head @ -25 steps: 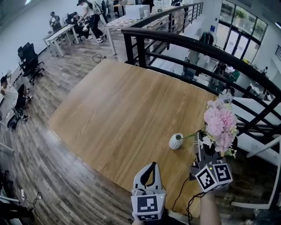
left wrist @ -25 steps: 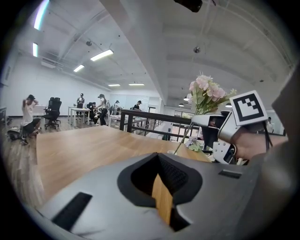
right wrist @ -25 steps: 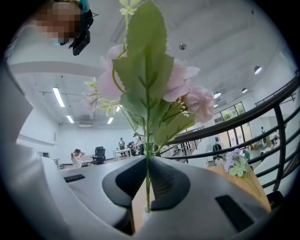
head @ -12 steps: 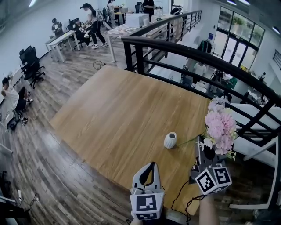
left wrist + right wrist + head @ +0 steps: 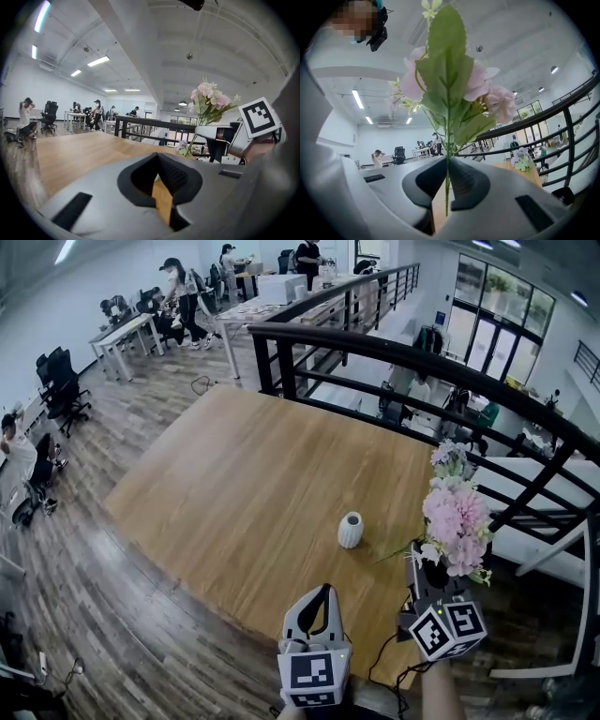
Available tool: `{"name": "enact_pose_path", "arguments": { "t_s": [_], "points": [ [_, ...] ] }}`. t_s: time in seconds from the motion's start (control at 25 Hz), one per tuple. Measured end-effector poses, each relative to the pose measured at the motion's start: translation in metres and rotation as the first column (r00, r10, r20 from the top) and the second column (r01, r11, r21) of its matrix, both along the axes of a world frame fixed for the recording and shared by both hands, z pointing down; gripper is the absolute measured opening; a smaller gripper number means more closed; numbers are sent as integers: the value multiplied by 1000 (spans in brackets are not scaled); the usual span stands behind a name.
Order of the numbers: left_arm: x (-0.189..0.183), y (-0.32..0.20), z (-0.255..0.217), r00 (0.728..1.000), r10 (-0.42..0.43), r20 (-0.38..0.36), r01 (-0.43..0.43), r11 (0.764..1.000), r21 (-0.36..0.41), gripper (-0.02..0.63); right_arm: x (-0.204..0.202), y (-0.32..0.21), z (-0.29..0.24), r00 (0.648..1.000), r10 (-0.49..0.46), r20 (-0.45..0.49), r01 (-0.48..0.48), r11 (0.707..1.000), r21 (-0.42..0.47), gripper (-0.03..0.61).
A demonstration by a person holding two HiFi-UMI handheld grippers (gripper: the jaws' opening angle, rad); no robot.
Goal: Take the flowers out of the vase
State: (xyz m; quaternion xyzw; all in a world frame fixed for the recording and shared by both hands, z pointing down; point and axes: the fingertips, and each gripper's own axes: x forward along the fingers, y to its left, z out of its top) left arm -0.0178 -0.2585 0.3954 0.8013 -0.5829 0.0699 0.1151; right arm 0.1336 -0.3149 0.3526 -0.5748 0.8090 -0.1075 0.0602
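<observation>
A small white ribbed vase (image 5: 350, 530) stands upright and empty on the wooden table (image 5: 244, 474). To its right, a bunch of pink flowers (image 5: 457, 526) with green leaves is held up in the air, its stem clear of the vase. My right gripper (image 5: 427, 563) is shut on that stem; in the right gripper view the thin green stem (image 5: 447, 187) runs down between the closed jaws of the right gripper (image 5: 447, 161). My left gripper (image 5: 327, 592) hangs near the table's front edge, shut and empty, with the left gripper (image 5: 158, 159) pointing across the table.
A small purple flower bunch (image 5: 521, 160) lies near the table's far right edge. A black metal railing (image 5: 394, 352) runs behind and to the right of the table. Beyond it, at the far left, are desks, office chairs (image 5: 61, 376) and people.
The stem's end was at the vase mouth a second ago; now it is out and apart. My right gripper carried the flowers away from the vase, which now stands upright. The left gripper shifted slightly.
</observation>
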Motion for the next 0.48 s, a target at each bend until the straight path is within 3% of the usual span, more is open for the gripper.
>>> {"name": "enact_pose_path", "arguments": {
  "t_s": [0.48],
  "points": [
    [11,20,2,1000,-16,13,16,1000,4,28,5,34,24,999,-16,34,18,998,-62,38]
  ]
}}
